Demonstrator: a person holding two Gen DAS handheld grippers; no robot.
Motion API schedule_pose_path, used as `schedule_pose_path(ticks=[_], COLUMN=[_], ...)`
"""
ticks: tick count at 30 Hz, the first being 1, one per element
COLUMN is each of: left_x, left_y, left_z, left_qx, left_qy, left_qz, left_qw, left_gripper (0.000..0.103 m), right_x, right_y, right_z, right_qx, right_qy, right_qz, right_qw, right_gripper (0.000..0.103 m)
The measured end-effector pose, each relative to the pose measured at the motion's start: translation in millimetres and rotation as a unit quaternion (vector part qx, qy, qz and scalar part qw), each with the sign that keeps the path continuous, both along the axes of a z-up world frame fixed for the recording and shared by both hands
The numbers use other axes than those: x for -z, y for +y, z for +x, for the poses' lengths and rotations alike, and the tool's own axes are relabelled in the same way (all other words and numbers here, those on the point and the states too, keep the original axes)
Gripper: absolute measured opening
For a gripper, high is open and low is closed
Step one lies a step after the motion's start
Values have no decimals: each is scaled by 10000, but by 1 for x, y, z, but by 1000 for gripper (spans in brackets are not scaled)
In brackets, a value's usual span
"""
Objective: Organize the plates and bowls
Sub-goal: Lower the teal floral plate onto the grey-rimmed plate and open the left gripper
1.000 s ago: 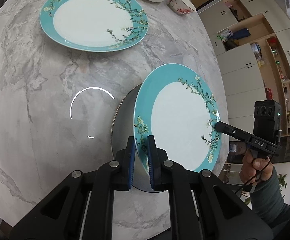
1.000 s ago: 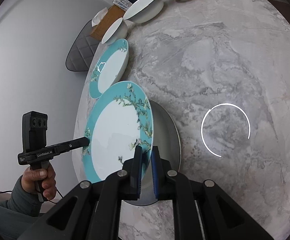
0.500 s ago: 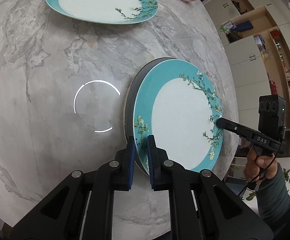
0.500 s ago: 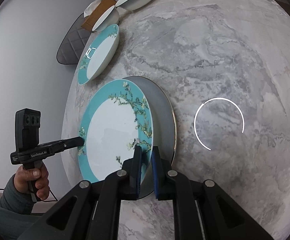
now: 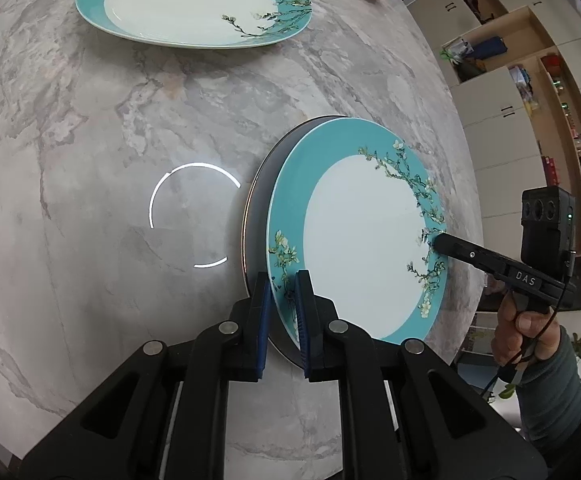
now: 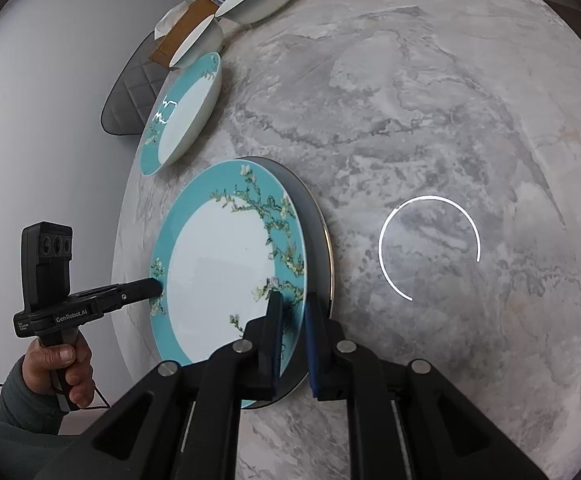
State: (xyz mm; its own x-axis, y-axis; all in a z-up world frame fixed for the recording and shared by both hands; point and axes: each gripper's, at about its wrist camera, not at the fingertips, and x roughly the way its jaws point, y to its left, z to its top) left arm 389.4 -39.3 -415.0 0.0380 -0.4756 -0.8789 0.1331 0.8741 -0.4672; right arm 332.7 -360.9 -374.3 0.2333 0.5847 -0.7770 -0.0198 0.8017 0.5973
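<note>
Teal blossom plate (image 5: 364, 236) has come down since earlier, now just over grey plate (image 5: 258, 200) on marble table (image 5: 90, 140). Left gripper (image 5: 282, 284) and right gripper (image 6: 292, 304) clamp its opposite rims.

A home: marble table (image 5: 90, 128), storage cabinets (image 5: 522, 92).

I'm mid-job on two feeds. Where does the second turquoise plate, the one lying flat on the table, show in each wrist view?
Left wrist view: second turquoise plate lies at the top, left of centre, far across the marble table.
Right wrist view: the same plate sits upper left, near the table's edge.
Shared landmark: the held turquoise plate, gripped at opposite rims by the left gripper and right gripper.
</note>
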Motion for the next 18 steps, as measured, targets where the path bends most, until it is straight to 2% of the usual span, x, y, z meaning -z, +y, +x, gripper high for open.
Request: schedule_pose_path(ticks=[5,12,18], left_x=[-3,-6,-9], left_y=[1,-5,-7], left_z=[-2,-1,-1], left_qx=[-28,-28,-12], left_qy=[13,-31,-40], left_qz=[83,263,373], left_qw=[10000,9996,9993], left_gripper=[12,15,19], right_x=[-4,-19,-24], right_y=[4,30,49], right_z=[2,1,-2], right_qx=[-48,-382,-589], right_qy=[21,-168,-331], right_qz=[-199,-1277,-1877], right_qw=[9998,9909,9799], right_gripper=[15,23,34])
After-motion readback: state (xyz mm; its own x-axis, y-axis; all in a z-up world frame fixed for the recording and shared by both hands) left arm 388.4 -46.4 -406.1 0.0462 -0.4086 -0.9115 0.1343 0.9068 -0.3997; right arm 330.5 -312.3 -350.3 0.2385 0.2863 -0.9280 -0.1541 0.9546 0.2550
